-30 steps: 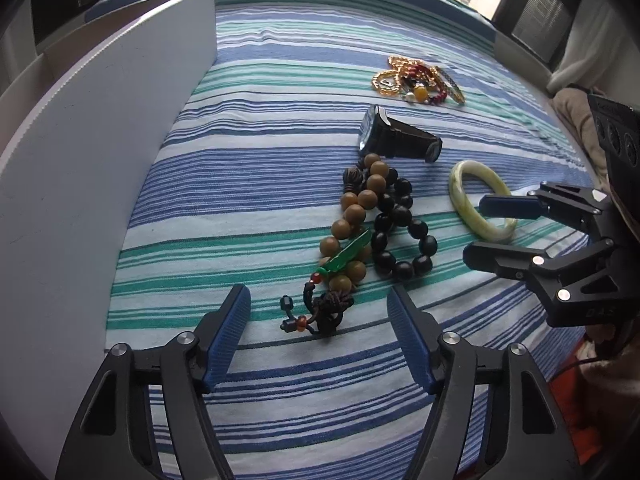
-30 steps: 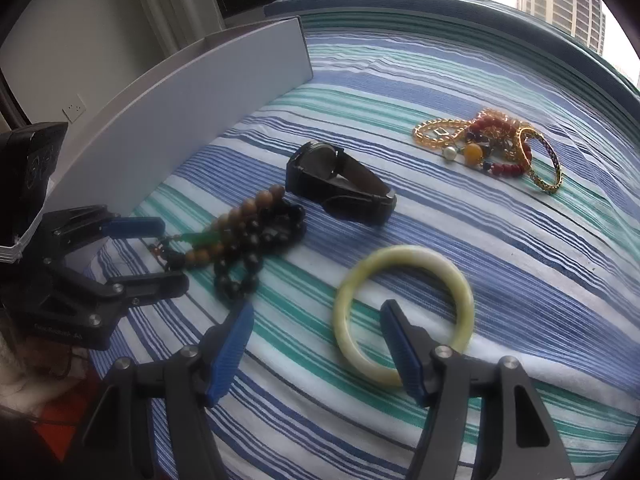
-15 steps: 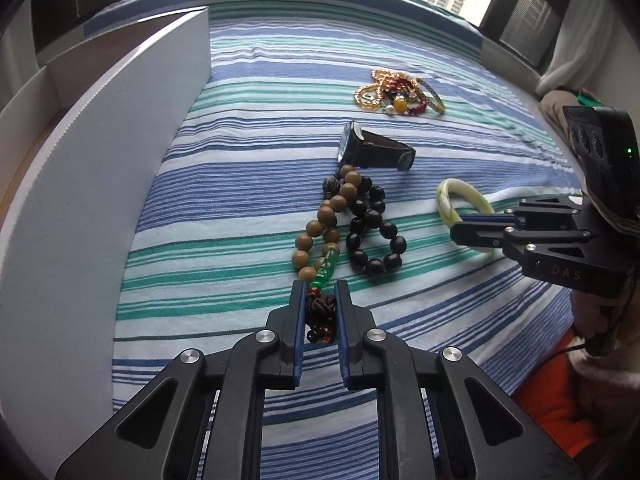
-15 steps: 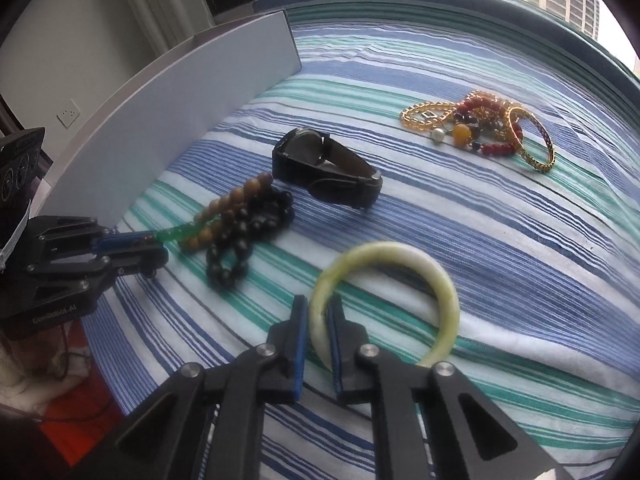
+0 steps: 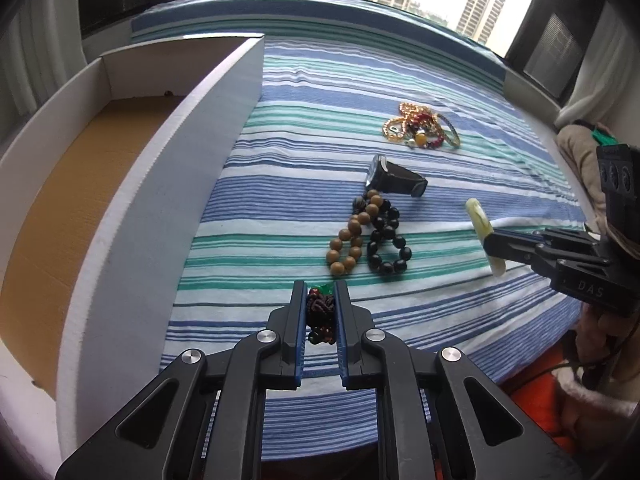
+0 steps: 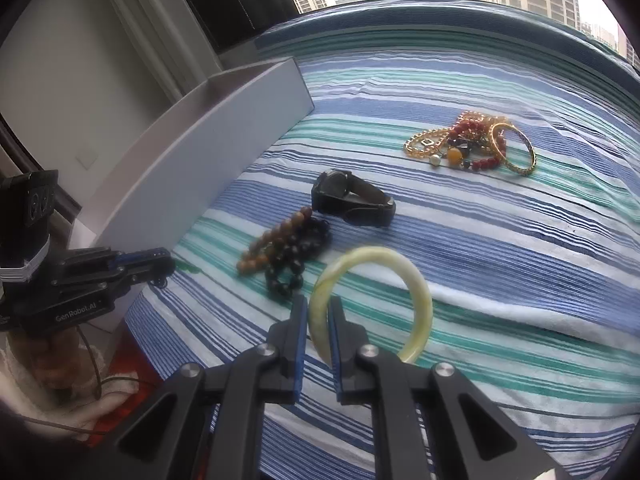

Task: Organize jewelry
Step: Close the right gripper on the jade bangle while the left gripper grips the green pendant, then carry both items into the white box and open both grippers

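My left gripper (image 5: pixel 319 294) is shut on the dark knotted tassel with a green pendant (image 5: pixel 320 308), lifted off the striped cloth; it also shows in the right wrist view (image 6: pixel 168 266). My right gripper (image 6: pixel 318 308) is shut on the pale green jade bangle (image 6: pixel 418 300) and holds it raised and tilted above the cloth; the bangle shows edge-on in the left wrist view (image 5: pixel 482 232). A brown bead bracelet (image 5: pixel 352 240) and a black bead bracelet (image 5: pixel 386 244) lie side by side on the cloth. A black watch (image 5: pixel 396 180) lies just beyond them.
A white cardboard box (image 5: pixel 132 184) with a brown floor stands open along the left edge of the cloth. A tangle of gold and red bracelets (image 5: pixel 420 130) lies farther back. The blue and green striped cloth (image 5: pixel 320 92) covers the surface.
Both grippers closed from open, the left on the tassel, the right on the jade bangle. Both then lifted their pieces off the cloth and drew back. The tassel came away from the bead bracelets.
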The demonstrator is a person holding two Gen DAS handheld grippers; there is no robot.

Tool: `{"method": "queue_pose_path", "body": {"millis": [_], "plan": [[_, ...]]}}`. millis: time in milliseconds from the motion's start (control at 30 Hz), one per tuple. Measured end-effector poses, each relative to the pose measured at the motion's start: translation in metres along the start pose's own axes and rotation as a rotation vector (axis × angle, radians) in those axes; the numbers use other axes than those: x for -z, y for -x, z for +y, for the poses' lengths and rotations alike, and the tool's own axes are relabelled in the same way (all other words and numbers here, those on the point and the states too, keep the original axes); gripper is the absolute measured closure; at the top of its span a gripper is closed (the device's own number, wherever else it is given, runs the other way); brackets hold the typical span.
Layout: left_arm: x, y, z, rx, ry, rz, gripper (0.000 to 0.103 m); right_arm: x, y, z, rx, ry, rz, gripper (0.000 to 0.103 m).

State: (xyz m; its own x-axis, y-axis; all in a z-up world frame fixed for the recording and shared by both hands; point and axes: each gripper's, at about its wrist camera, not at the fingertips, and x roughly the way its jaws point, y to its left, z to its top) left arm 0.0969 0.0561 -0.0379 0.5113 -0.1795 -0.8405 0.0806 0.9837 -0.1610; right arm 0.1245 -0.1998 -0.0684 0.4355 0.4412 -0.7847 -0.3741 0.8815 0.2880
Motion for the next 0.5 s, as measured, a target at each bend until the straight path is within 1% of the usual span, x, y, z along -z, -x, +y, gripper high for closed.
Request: {"method": "queue_pose_path", "body": {"millis": [100, 233, 333, 400, 500], "plan": [[-0.001, 0.019, 0.007, -0.015, 0.021, -0.031, 0.092, -0.006, 0.009, 0.010, -0.017, 0.001, -0.027, 0.092], [-0.006, 0.054, 0.022, -0.050, 0.056, -0.097, 0.092, -0.018, 0.022, 0.029, -0.061, 0.016, -0.069, 0.092], [-0.011, 0.077, 0.046, -0.123, 0.111, -0.137, 0.092, -0.037, 0.028, 0.055, -0.100, 0.067, -0.103, 0.092], [-0.014, 0.092, 0.070, -0.177, 0.169, -0.159, 0.092, -0.054, 0.029, 0.078, -0.133, 0.123, -0.124, 0.092], [-0.012, 0.105, 0.111, -0.280, 0.267, -0.175, 0.092, -0.082, 0.022, 0.120, -0.188, 0.222, -0.147, 0.092]]}}
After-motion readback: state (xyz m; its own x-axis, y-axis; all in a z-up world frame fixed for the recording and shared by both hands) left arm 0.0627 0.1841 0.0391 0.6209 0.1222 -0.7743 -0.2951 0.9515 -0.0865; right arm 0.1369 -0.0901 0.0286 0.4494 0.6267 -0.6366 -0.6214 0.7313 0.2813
